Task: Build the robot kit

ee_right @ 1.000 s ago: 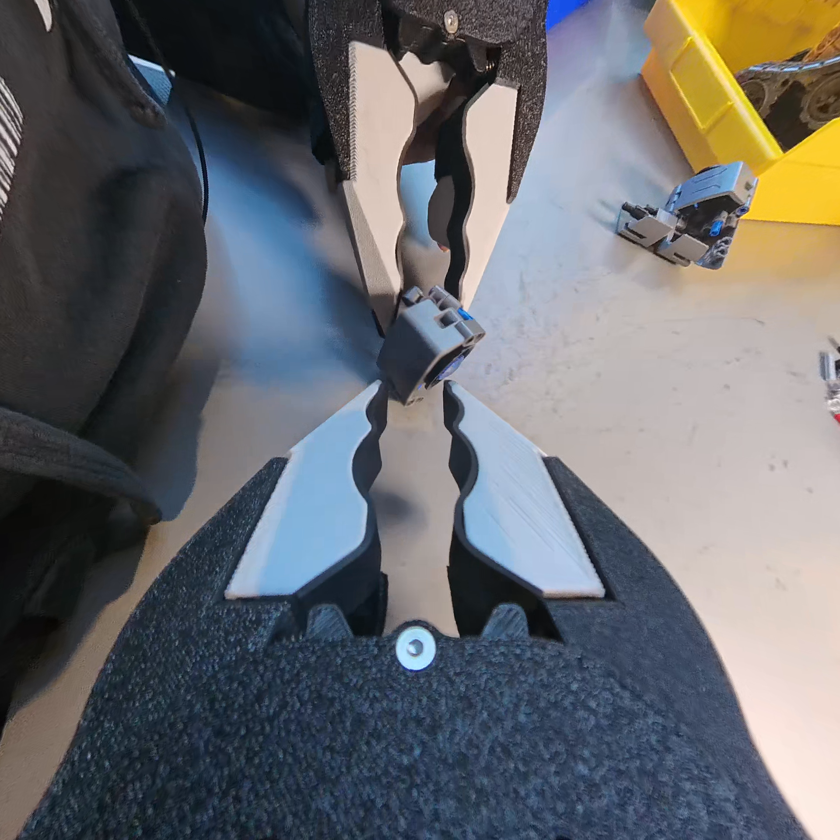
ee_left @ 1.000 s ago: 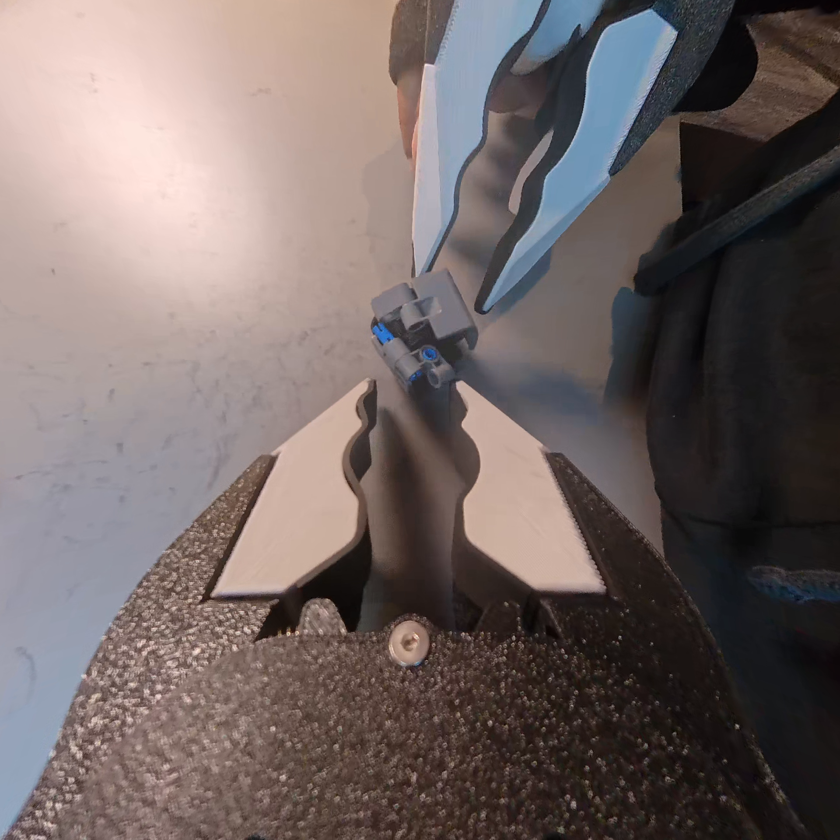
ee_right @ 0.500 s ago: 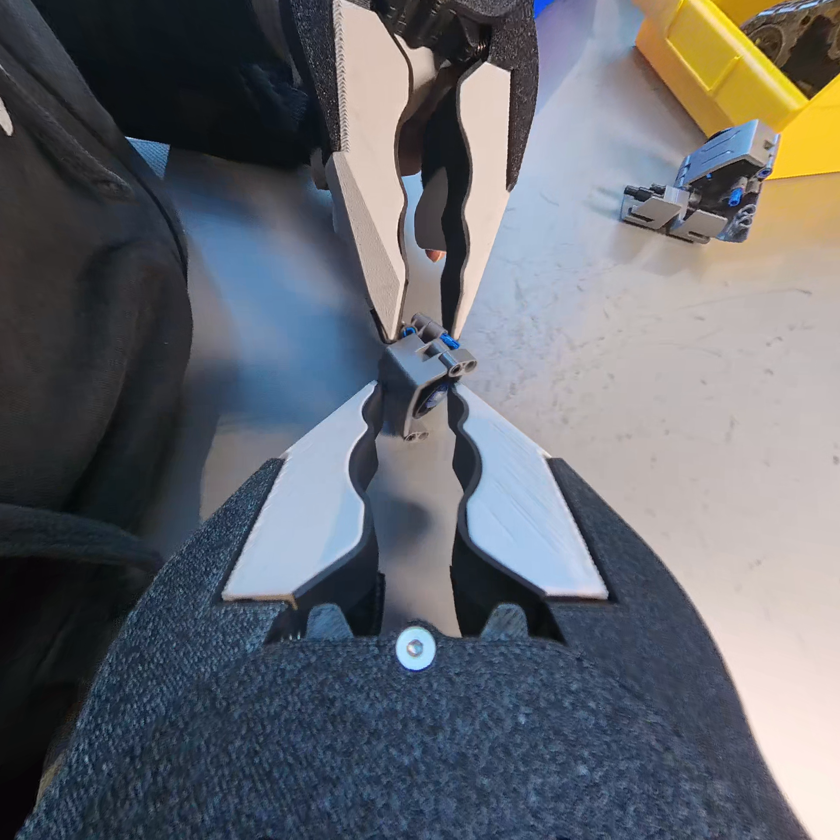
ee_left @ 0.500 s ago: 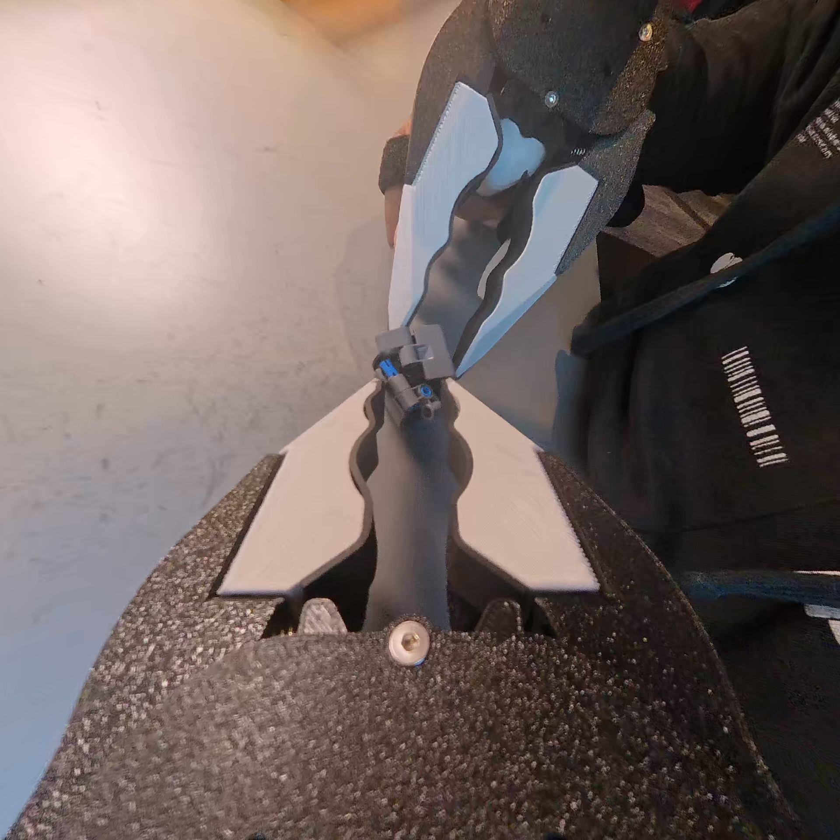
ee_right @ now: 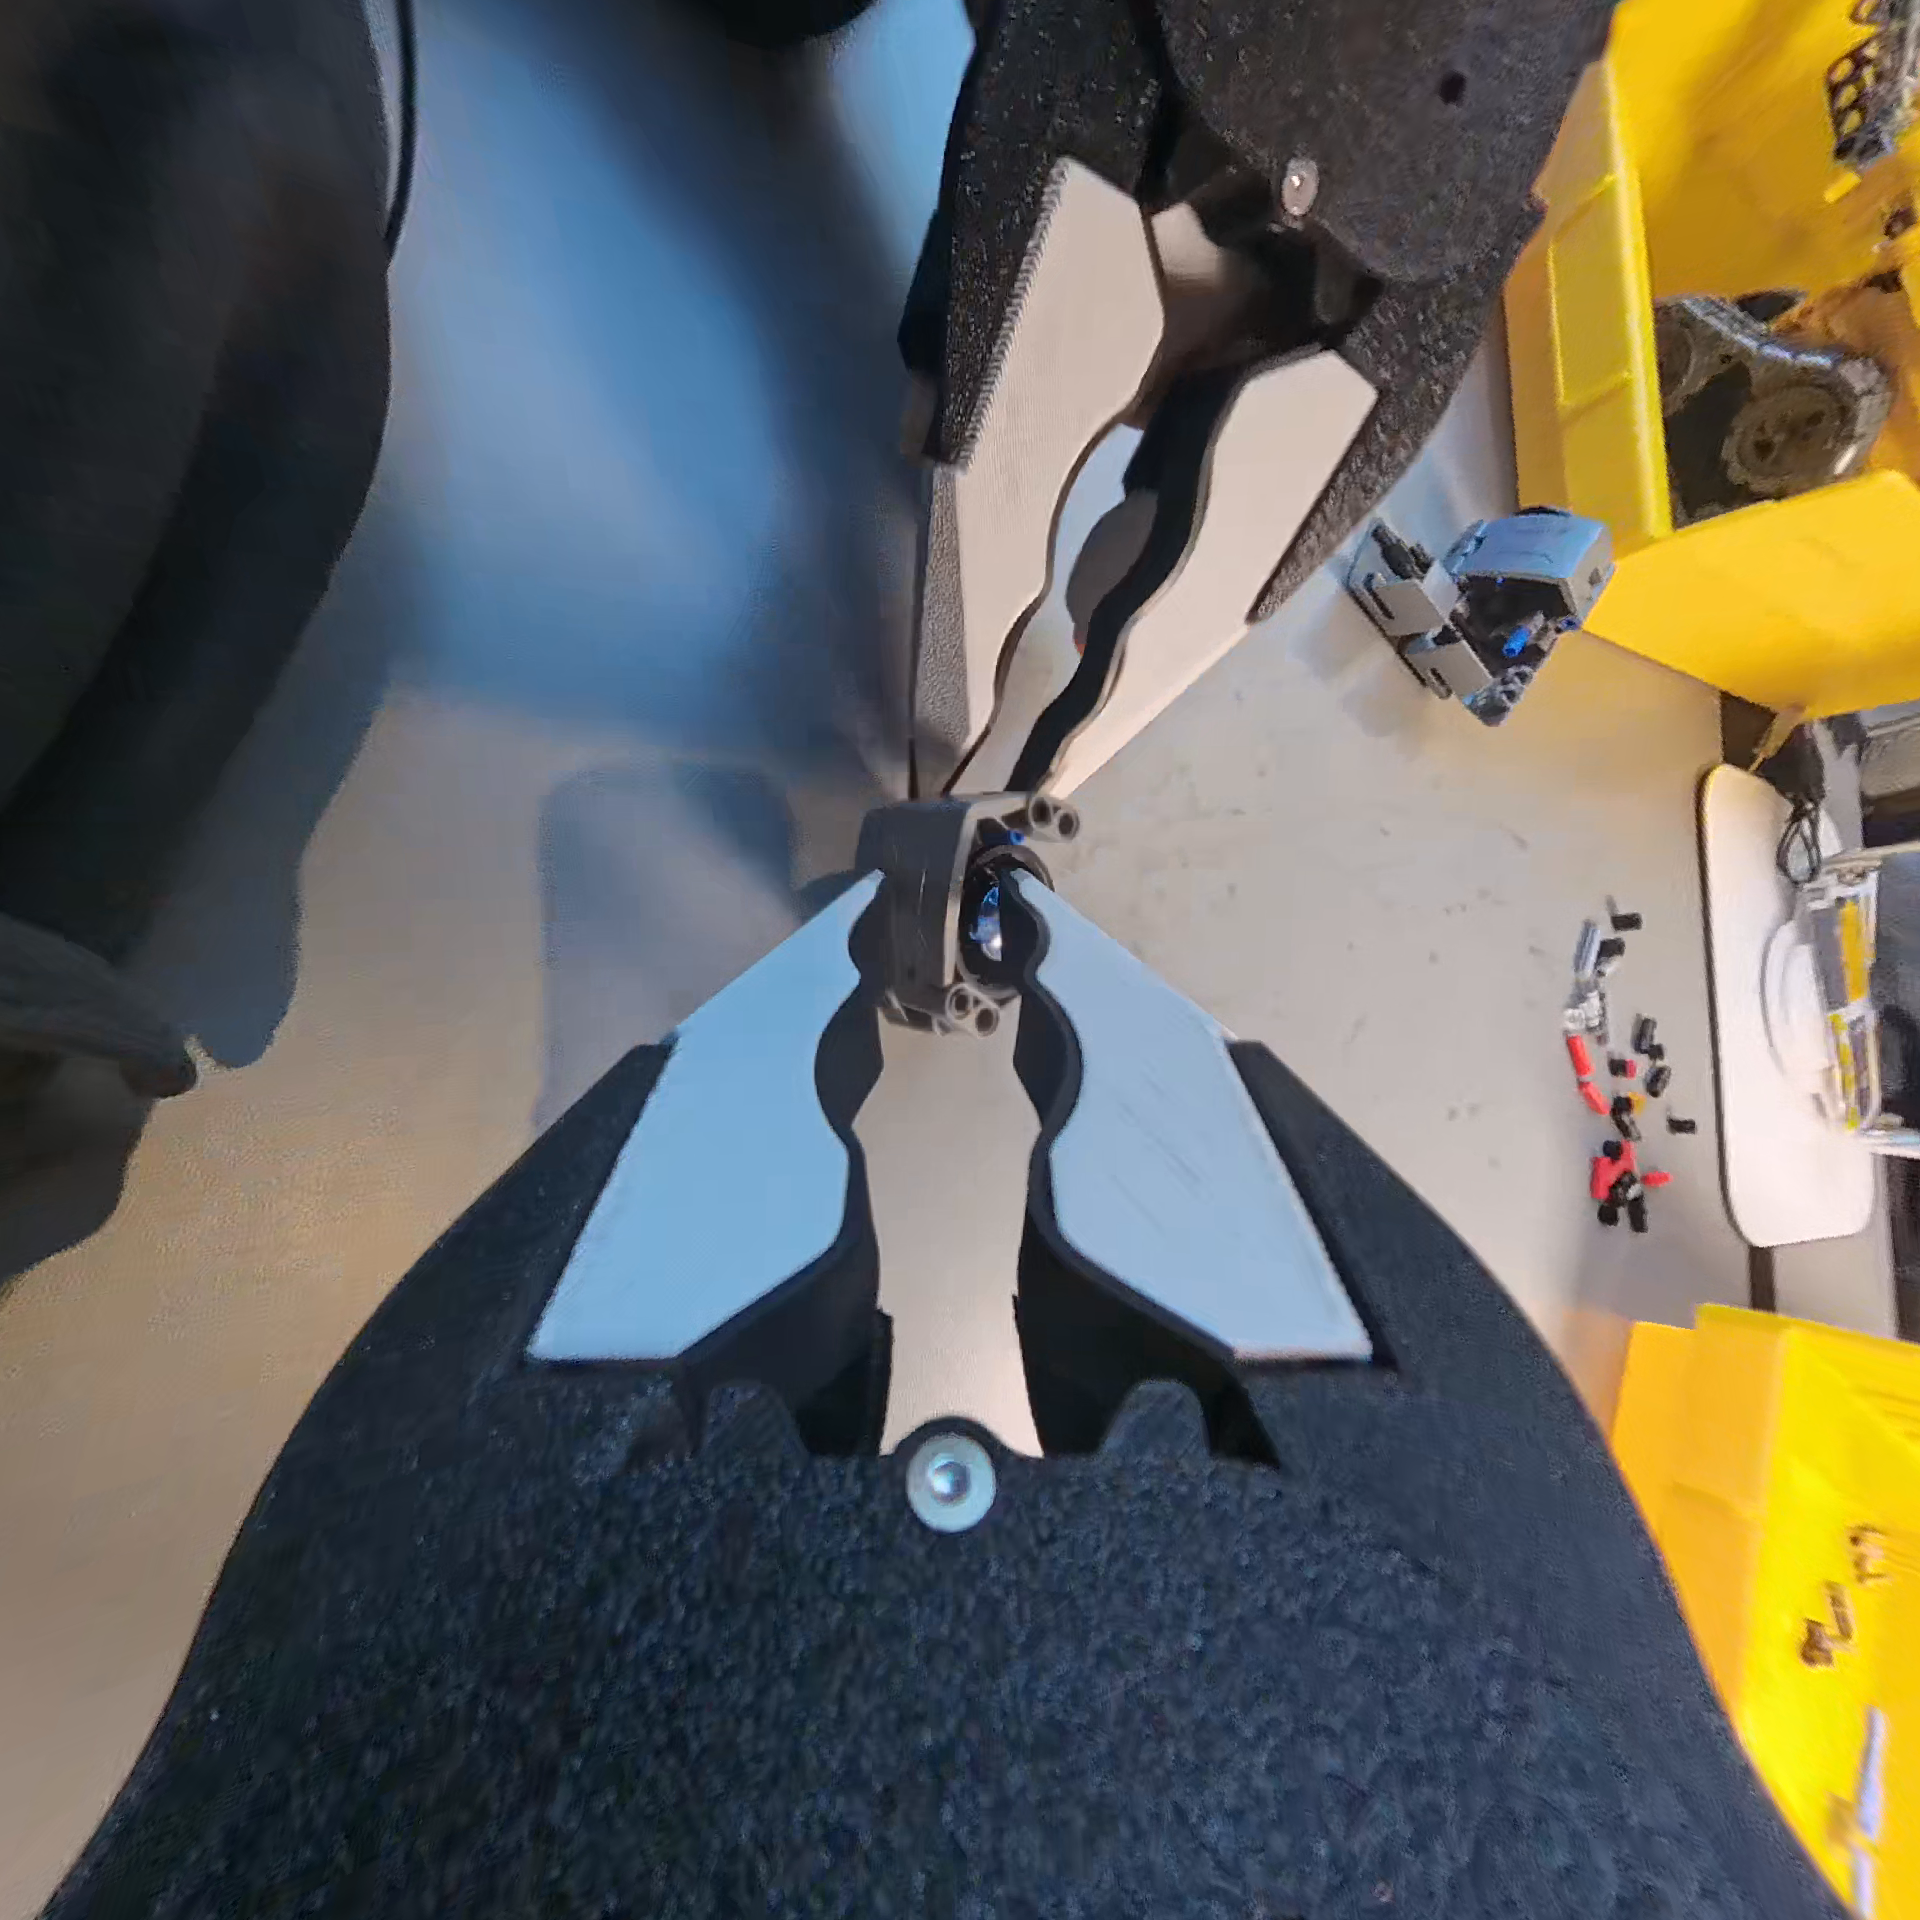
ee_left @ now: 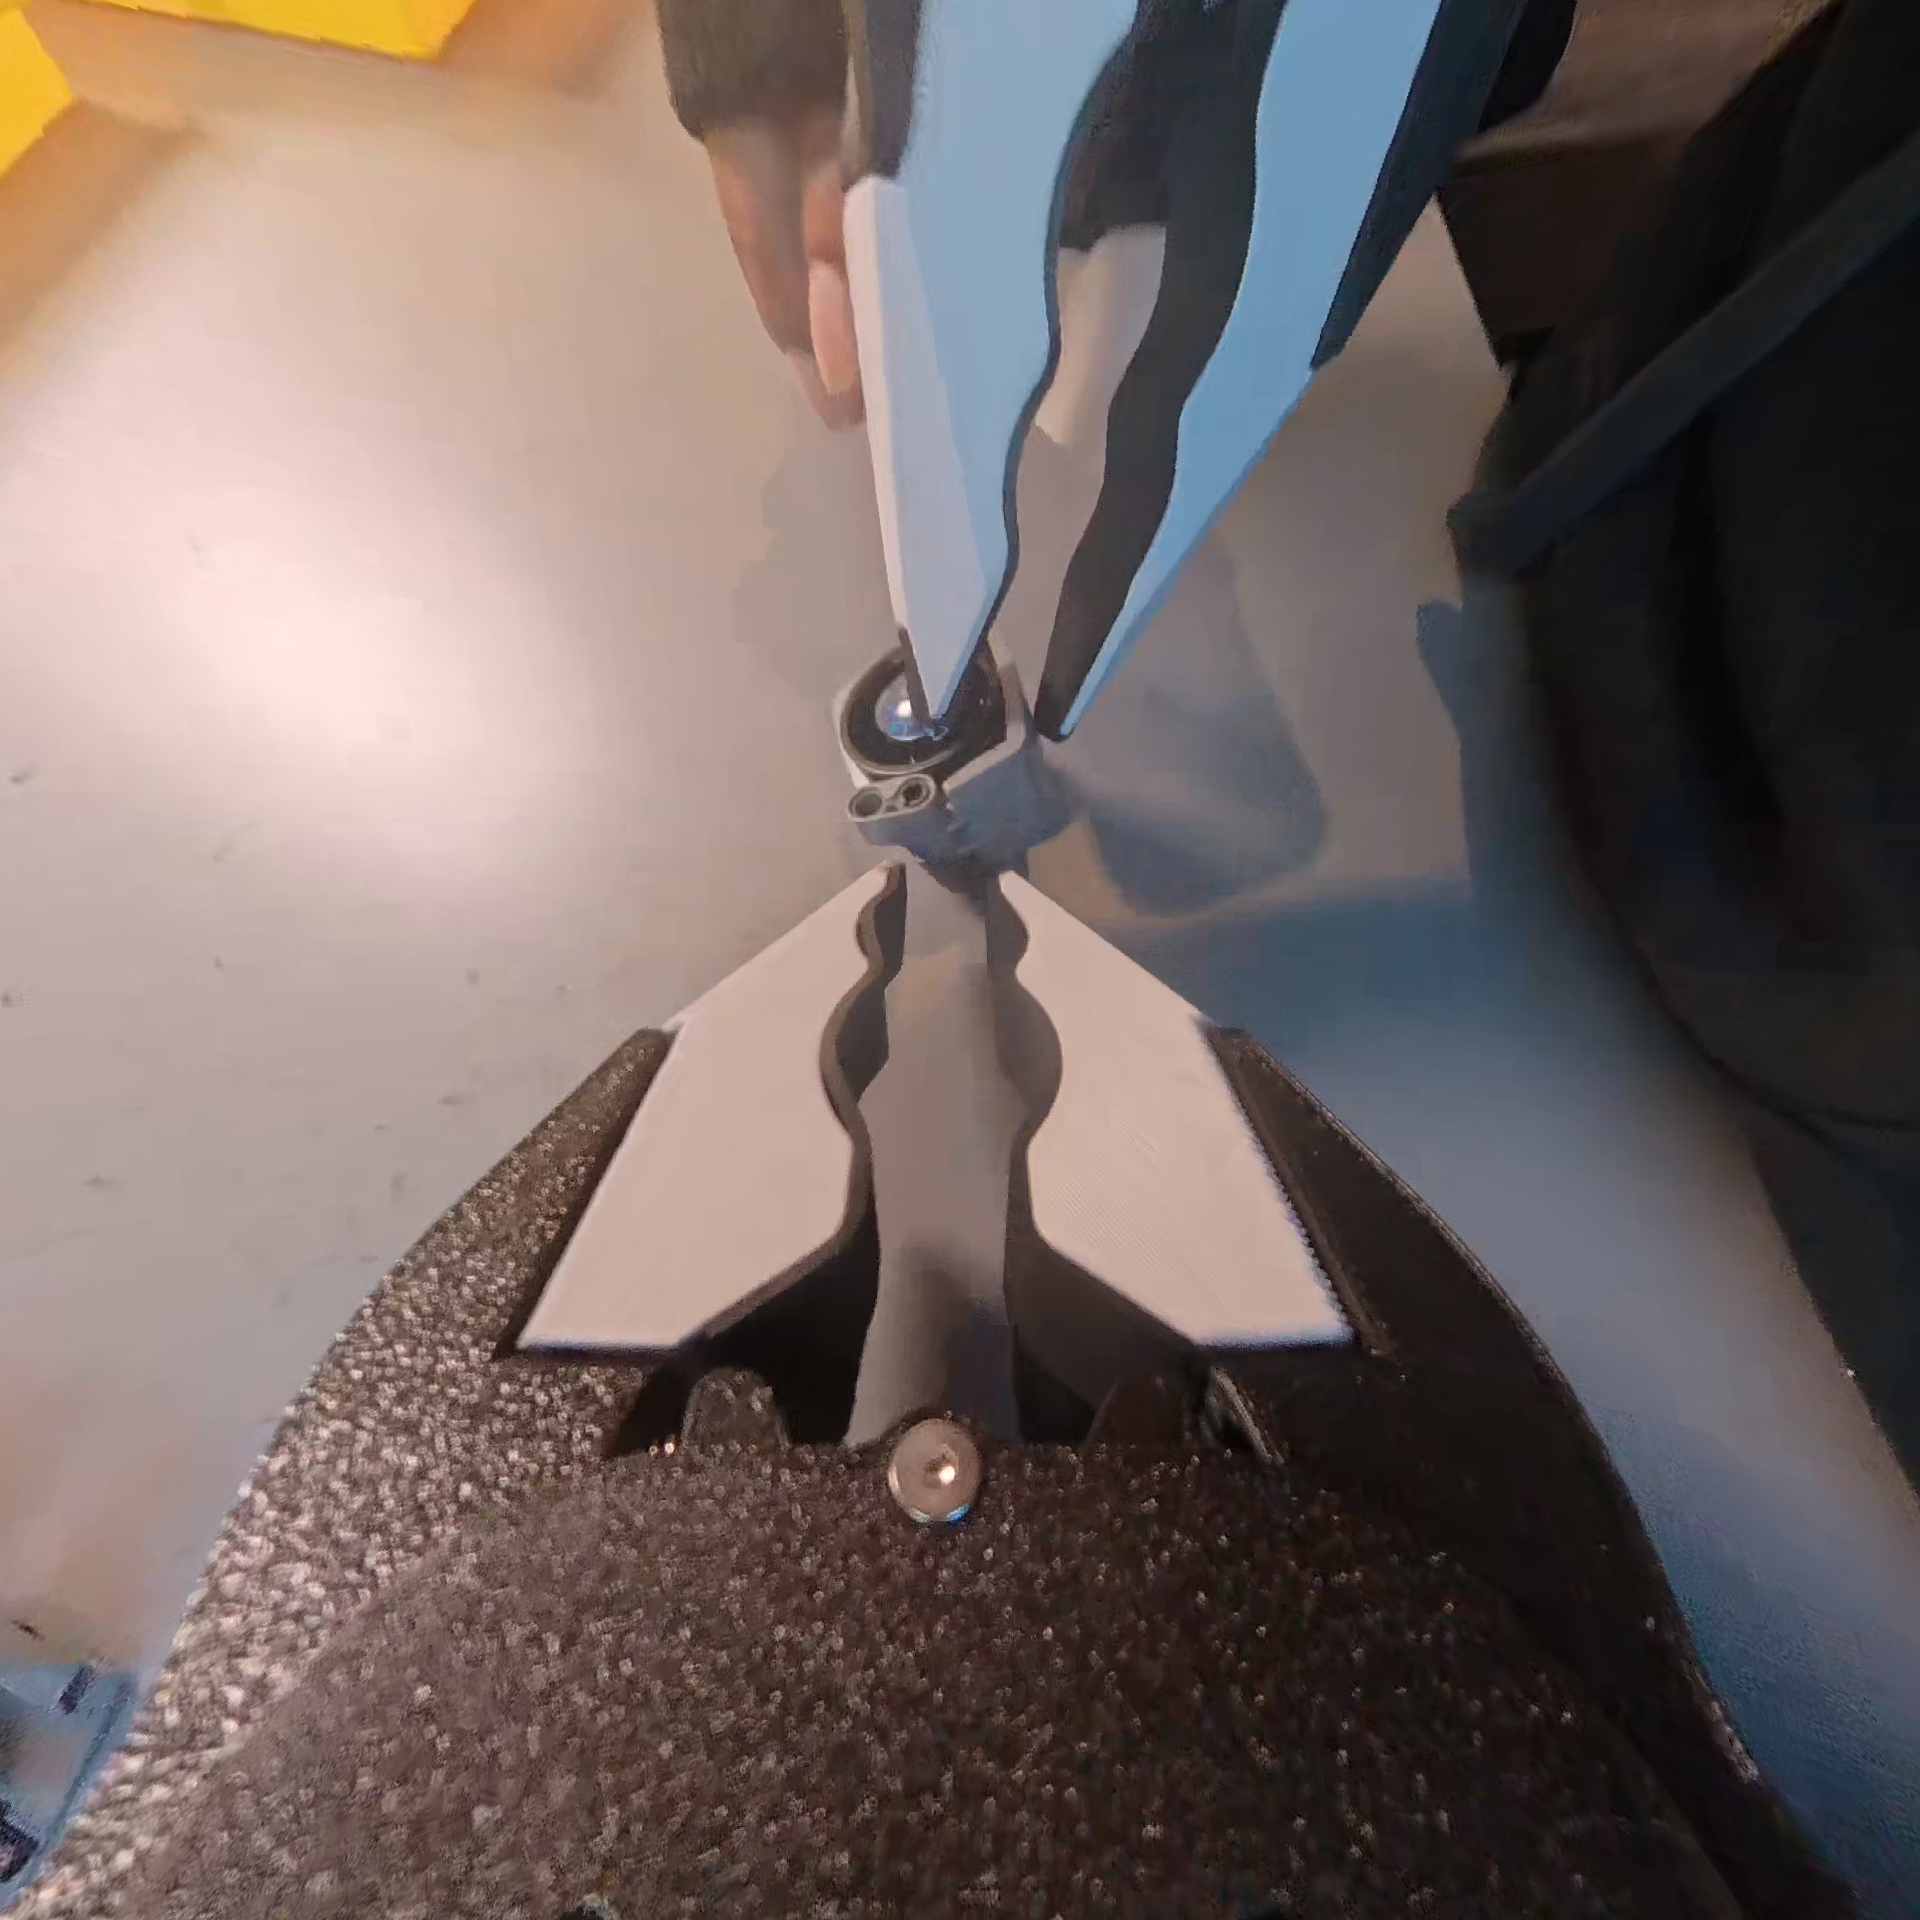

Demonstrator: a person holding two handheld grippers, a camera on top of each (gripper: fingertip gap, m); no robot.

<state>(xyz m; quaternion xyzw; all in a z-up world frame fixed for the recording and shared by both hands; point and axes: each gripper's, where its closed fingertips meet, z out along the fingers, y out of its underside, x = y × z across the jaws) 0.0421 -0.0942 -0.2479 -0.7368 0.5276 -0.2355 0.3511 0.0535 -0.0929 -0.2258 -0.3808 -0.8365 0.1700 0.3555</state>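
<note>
A yellow bin [ee_right: 1590,343] sits at the far right of the table [ee_right: 1299,935], and a toy with black tracks and wheels [ee_right: 1766,405] lies inside it. A second yellow bin [ee_right: 1787,1558] is nearer, at the right edge; what is in it cannot be seen. A small grey block build [ee_right: 1475,613] lies on the table just beside the first bin. A white tray [ee_right: 1766,1039] farther right holds something that is too blurry to name, and tiny red and black bits [ee_right: 1621,1091] lie next to it. Both grippers meet on one small grey part [ee_right: 940,914] held up above the table, in front of a person in dark clothes [ee_right: 177,416]. The right gripper [ee_right: 951,935] has its fingers closed on the part's sides. The left gripper [ee_left: 945,883] pinches the part's other end with its fingertips nearly together. The part [ee_left: 935,748] has a round ring with a shiny middle, and that ring faces to the right in the right wrist view. Its long side runs from one gripper toward the other. A small blue pin [ee_right: 1013,831] shows on it.
</note>
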